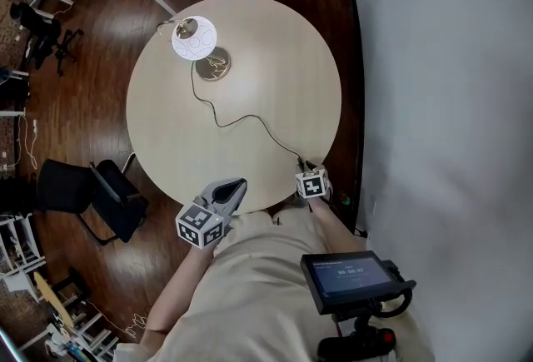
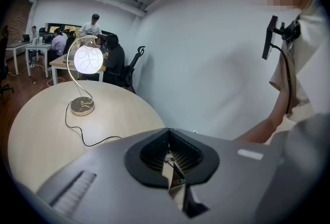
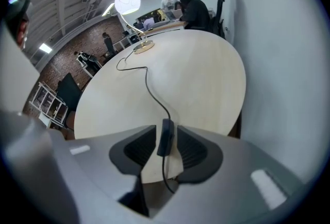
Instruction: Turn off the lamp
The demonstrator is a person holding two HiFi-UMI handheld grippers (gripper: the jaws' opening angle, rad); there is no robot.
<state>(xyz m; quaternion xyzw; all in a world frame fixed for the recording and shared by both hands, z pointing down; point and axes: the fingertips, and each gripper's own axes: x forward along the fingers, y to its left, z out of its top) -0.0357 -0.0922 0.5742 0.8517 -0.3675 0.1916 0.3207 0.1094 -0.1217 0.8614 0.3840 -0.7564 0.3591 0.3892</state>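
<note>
Lamp stands upright on the far side of the round table, its white globe shade glowing on a curved gold stem above a round base. It is well apart from both grippers. A black cord runs from the base in loose bends across the tabletop to the near edge.

Right gripper is at that near edge, pointing steeply down. Its jaws stand apart with the cord's dark inline switch upright between them. A sliver of tabletop shows between the switch and one pad, so the switch is not clamped.

Left gripper hangs just beside the near edge of the table, left of the right one. Its jaws are together with nothing between them.

Beyond the table, people sit at desks in the background.
</note>
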